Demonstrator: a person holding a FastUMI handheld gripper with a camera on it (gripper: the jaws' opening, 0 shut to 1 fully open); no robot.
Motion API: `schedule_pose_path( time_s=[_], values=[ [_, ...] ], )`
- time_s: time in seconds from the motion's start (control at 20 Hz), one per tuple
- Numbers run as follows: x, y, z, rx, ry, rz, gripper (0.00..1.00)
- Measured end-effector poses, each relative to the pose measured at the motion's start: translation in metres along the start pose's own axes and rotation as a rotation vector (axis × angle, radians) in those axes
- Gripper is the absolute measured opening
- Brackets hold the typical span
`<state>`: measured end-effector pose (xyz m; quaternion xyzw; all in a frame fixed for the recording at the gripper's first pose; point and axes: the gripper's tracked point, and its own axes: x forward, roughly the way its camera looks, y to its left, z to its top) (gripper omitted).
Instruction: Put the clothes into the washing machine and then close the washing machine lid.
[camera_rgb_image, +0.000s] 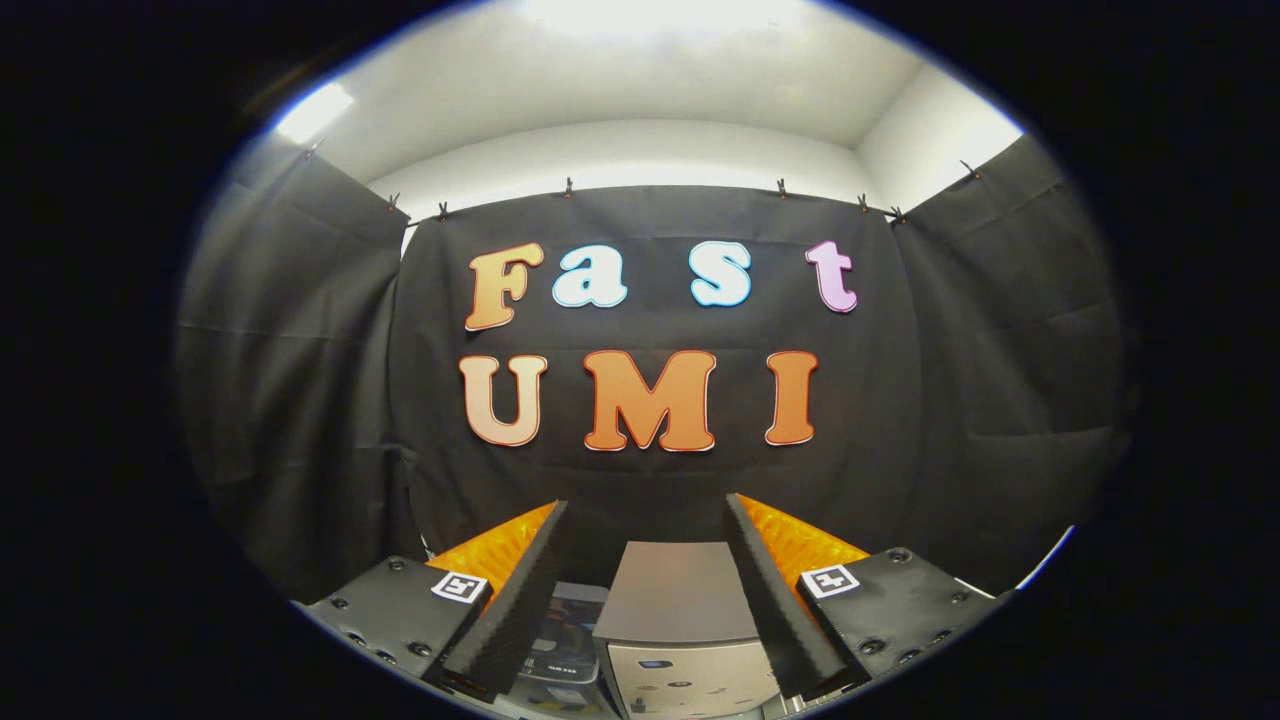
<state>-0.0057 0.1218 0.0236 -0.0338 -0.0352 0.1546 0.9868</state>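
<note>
My gripper (646, 520) is open, its two fingers spread wide with nothing between them. It is held high and level, facing the booth's back wall. Low down between the fingers and below them stands a small silver-grey washing machine (680, 640); I see its flat top (675, 590) and part of its front panel (695, 680). The top looks flat and shut, though I cannot be sure of the lid's state. I cannot make out any clothes.
A dark box or container (565, 640) with printed sides stands just left of the washing machine, close to my left finger. Black cloth walls close the booth at the back and on both sides. A white ceiling with bright lights is overhead.
</note>
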Motion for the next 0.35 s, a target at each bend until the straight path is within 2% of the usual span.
schedule_pose_path(
  time_s=[0.35],
  values=[
    [-0.019, -0.036, -0.007, -0.016, -0.016, -0.061, 0.98]
  ],
)
